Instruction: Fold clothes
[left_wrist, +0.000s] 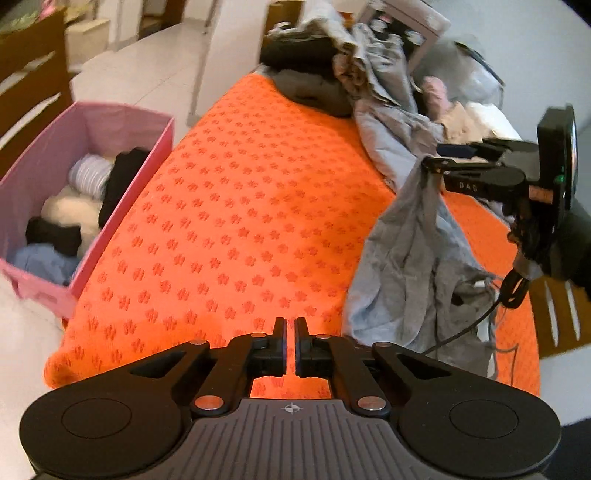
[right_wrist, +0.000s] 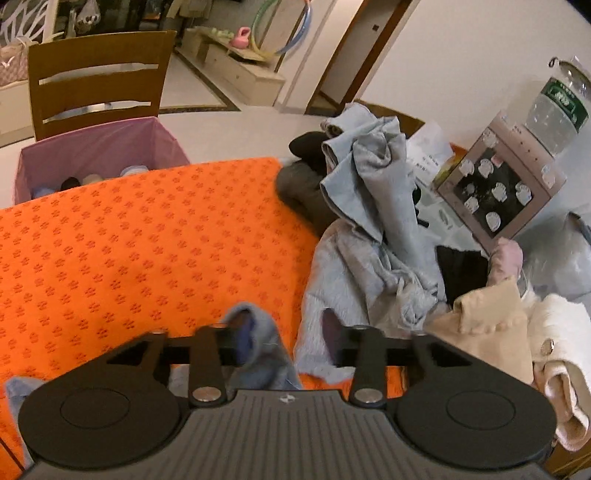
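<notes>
A light grey-blue garment (left_wrist: 410, 258) hangs from my right gripper (left_wrist: 430, 162), which is shut on its edge above the right side of the orange patterned cloth (left_wrist: 236, 221). In the right wrist view the same garment (right_wrist: 258, 350) drapes over my right gripper (right_wrist: 284, 343) and hides its fingertips. My left gripper (left_wrist: 290, 325) is shut and empty, low over the near edge of the orange cloth. A pile of unfolded clothes (right_wrist: 373, 206) lies at the far right of the table.
A pink fabric bin (left_wrist: 51, 192) with several rolled clothes stands left of the table; it also shows in the right wrist view (right_wrist: 99, 151). A wooden chair (right_wrist: 96, 81) stands behind it. A pink box (right_wrist: 498, 184), a water bottle (right_wrist: 557, 107) and cream clothes (right_wrist: 517, 332) crowd the right.
</notes>
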